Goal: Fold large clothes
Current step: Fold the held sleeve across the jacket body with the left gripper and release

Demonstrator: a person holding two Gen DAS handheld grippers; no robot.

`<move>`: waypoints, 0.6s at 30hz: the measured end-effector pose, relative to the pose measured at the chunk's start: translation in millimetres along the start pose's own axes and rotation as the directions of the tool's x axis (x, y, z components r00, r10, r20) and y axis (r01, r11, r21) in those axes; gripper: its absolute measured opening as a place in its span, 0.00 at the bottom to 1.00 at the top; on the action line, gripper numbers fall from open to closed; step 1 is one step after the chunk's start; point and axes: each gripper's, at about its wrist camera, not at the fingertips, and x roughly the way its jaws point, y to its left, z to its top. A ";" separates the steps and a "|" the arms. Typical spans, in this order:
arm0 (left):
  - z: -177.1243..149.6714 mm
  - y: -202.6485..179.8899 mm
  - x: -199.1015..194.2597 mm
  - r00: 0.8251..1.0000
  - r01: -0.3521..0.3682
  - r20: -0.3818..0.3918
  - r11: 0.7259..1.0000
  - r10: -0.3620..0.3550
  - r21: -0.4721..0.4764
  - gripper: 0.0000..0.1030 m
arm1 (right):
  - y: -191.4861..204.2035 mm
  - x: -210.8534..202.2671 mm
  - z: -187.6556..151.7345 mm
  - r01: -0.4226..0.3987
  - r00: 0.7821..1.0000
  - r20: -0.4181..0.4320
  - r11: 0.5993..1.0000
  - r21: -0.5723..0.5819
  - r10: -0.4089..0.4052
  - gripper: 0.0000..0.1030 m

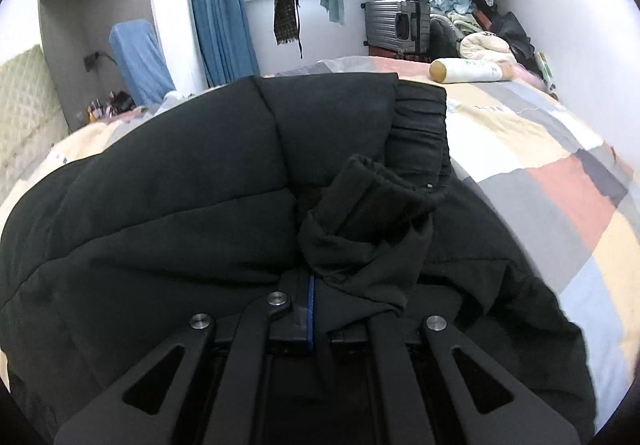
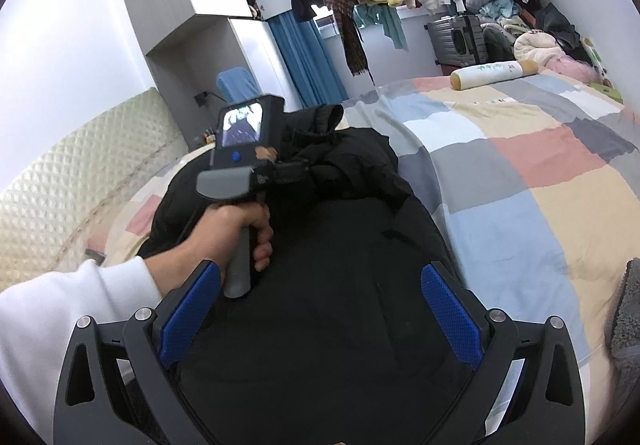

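The right claw [image 2: 318,319] hangs with its blue pads [image 2: 450,315] spread wide over the black padded jacket [image 2: 340,285], nothing between them. Just ahead, the person's left hand [image 2: 236,229], white sleeve [image 2: 60,321] behind it, grips the handle of the left claw [image 1: 320,301], which points down and is clamped tight on a bunched sleeve cuff [image 1: 376,197] of the jacket. The jacket lies on the bed [image 2: 520,173], whose checked cover stays bare to the right. Beyond, a bolster [image 2: 496,73] lies at the far edge, a suitcase [image 2: 456,37] behind it.
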 end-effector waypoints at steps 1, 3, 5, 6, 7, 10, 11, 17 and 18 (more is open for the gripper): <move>-1.2 1.0 -1.4 1.000 0.002 -0.011 1.000 -0.002 -0.006 0.06 | 1.1 -0.3 -0.4 0.005 1.000 0.001 1.000 -0.004 -0.005 0.98; -0.4 2.7 -11.9 0.999 0.026 -0.037 0.999 -0.027 -0.032 0.11 | 2.7 -0.6 0.0 0.010 1.000 0.005 1.000 -0.011 -0.010 0.98; -1.6 6.6 -19.6 0.997 0.049 -0.053 0.997 -0.051 -0.052 0.22 | 7.1 -1.1 -0.8 0.012 1.000 0.006 1.000 -0.025 -0.012 0.98; -2.2 7.7 -27.1 0.996 0.061 -0.058 0.996 -0.065 -0.062 0.27 | 8.7 -1.2 -0.7 0.015 1.000 0.008 0.999 -0.032 -0.015 0.98; -4.3 9.8 -31.2 0.996 0.068 -0.057 0.995 -0.072 -0.070 0.45 | 10.7 -1.7 -1.0 0.021 1.000 0.013 0.999 -0.042 -0.020 0.98; -7.5 12.1 -56.1 0.996 0.087 -0.019 0.993 -0.088 -0.083 0.90 | 15.0 -8.7 -0.6 0.060 0.997 0.059 0.997 -0.058 -0.057 0.98; -8.3 12.5 -68.9 0.997 0.083 0.008 0.994 -0.082 -0.077 0.94 | 15.5 -10.5 0.3 0.062 0.996 0.070 0.996 -0.057 -0.058 0.98; -15.5 37.7 -128.2 0.995 0.044 0.089 0.998 -0.039 -0.053 0.96 | 18.4 -11.0 4.3 0.062 0.994 0.091 0.996 -0.057 -0.056 0.98; -17.5 44.9 -136.4 0.995 0.035 0.098 0.998 -0.030 -0.052 0.96 | 19.1 -10.1 4.7 0.055 0.995 0.090 0.997 -0.056 -0.050 0.98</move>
